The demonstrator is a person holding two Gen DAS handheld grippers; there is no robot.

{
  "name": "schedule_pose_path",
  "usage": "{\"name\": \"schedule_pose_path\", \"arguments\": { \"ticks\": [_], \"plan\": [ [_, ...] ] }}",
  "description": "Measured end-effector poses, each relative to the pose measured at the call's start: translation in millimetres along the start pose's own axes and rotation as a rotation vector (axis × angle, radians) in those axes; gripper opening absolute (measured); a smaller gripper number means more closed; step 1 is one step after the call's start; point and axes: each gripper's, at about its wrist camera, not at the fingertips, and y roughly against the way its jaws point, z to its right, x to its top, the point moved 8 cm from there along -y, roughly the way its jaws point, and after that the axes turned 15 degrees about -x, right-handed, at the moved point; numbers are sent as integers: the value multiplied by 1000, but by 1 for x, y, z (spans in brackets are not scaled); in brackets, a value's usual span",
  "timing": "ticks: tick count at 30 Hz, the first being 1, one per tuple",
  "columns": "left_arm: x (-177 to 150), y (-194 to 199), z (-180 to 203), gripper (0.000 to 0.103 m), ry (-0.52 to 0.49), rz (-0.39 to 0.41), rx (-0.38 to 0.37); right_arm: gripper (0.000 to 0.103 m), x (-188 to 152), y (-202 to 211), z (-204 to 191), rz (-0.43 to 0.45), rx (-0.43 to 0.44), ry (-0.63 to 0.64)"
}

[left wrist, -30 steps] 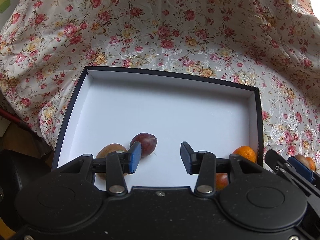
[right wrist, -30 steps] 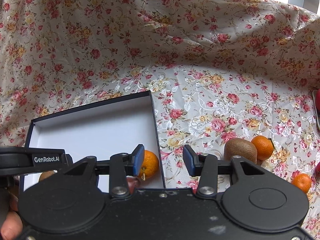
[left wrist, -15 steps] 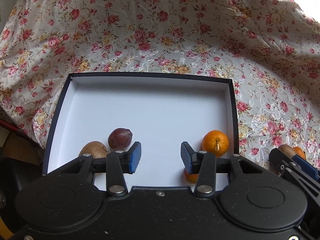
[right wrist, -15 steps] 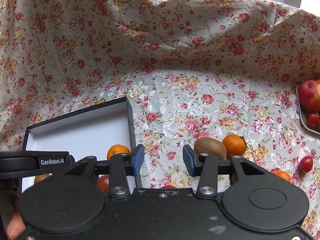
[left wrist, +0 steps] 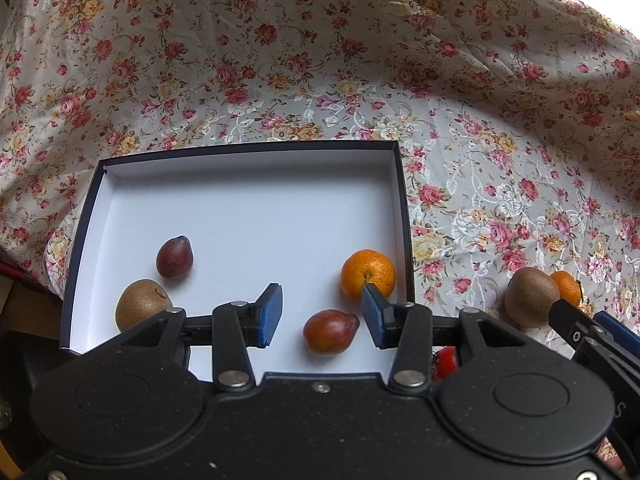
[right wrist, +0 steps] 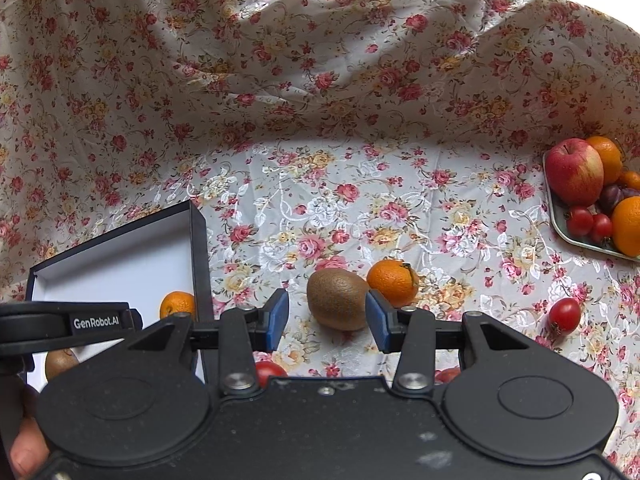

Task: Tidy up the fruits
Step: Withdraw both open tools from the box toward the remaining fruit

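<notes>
The left gripper [left wrist: 322,316] hangs released over the near edge of the white-lined, dark-walled box [left wrist: 403,216], a reddish plum [left wrist: 330,331] between its blue pads, untouched. A glossy tangerine [left wrist: 368,274] sits against the box's right wall; a darker plum [left wrist: 174,258] and fuzzy kiwi [left wrist: 142,309] lie by its near-left corner (the far half is bare). The right gripper [right wrist: 327,322], also spread wide, frames a second kiwi [right wrist: 338,298] on the floral cloth [right wrist: 320,184], beside another tangerine [right wrist: 392,282].
</notes>
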Motion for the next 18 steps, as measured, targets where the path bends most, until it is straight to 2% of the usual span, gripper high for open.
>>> {"name": "schedule_pose_path", "arguments": {
  "ticks": [18],
  "plan": [
    [-20, -27, 83, 53, -121, -58, -34, 46, -15, -27, 109, -77, -119, -129]
  ]
}}
